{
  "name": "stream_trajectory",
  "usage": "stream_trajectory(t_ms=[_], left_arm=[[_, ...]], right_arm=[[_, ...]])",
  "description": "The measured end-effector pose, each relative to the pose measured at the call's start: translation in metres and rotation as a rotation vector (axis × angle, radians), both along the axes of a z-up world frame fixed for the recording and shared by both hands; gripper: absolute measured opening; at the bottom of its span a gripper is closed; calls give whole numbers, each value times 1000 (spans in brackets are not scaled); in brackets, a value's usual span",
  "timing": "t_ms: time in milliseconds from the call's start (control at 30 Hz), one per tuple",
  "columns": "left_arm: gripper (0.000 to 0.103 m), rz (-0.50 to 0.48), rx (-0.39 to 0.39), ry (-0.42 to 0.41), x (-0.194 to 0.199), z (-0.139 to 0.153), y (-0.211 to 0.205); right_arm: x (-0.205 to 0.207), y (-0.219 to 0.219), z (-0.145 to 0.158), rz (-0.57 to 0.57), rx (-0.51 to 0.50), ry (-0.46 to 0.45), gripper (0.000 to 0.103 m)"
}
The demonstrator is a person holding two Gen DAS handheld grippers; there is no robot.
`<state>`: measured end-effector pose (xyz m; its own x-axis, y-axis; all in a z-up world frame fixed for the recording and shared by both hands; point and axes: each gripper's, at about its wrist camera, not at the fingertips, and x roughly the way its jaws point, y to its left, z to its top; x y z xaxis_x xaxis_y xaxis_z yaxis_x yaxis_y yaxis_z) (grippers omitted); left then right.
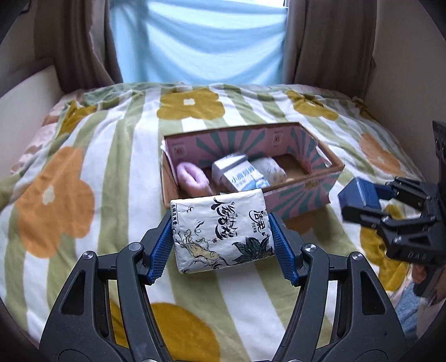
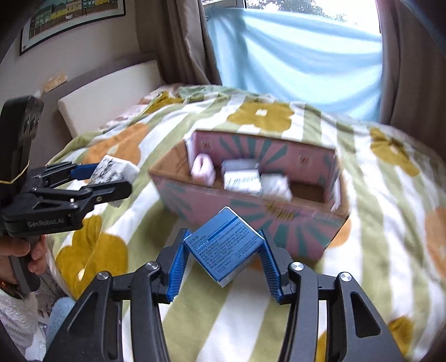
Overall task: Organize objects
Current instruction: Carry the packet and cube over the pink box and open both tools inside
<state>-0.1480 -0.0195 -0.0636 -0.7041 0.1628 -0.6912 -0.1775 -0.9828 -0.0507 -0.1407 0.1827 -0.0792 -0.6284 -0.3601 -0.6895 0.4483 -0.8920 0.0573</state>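
My left gripper (image 1: 221, 222) is shut on a white tissue pack (image 1: 221, 231) printed with black lettering and leaves, held above the bedspread just in front of the cardboard box (image 1: 306, 192). My right gripper (image 2: 223, 250) is shut on a small blue carton (image 2: 224, 246), tilted corner-up, also held in the air near the box (image 2: 251, 211). Each gripper shows in the other's view: the right one (image 1: 359, 199) with the blue carton (image 1: 358, 193), the left one (image 2: 108, 178) with the tissue pack (image 2: 114, 170). Inside the box lie a pink roll (image 1: 192, 178), a blue-white carton (image 1: 239, 174) and a white packet (image 1: 269, 167).
A flowered, green-striped bedspread (image 1: 111, 167) covers the bed. Brown curtains (image 1: 80, 41) and a light blue cloth (image 1: 200, 41) hang behind it. A padded headboard (image 2: 106, 92) and a framed picture (image 2: 72, 19) are on the left wall. A person's hand (image 2: 30, 253) grips the left tool's handle.
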Motion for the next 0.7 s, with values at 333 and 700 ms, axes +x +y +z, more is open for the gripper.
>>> stream_trajectory(t_ms=[333, 700], left_arm=[[62, -30, -29, -19, -73, 22, 2], [62, -21, -9, -174, -153, -34, 12]], right_arm=[[-88, 9, 34, -72, -10, -56, 46], [-172, 18, -16, -184, 41, -209, 46]])
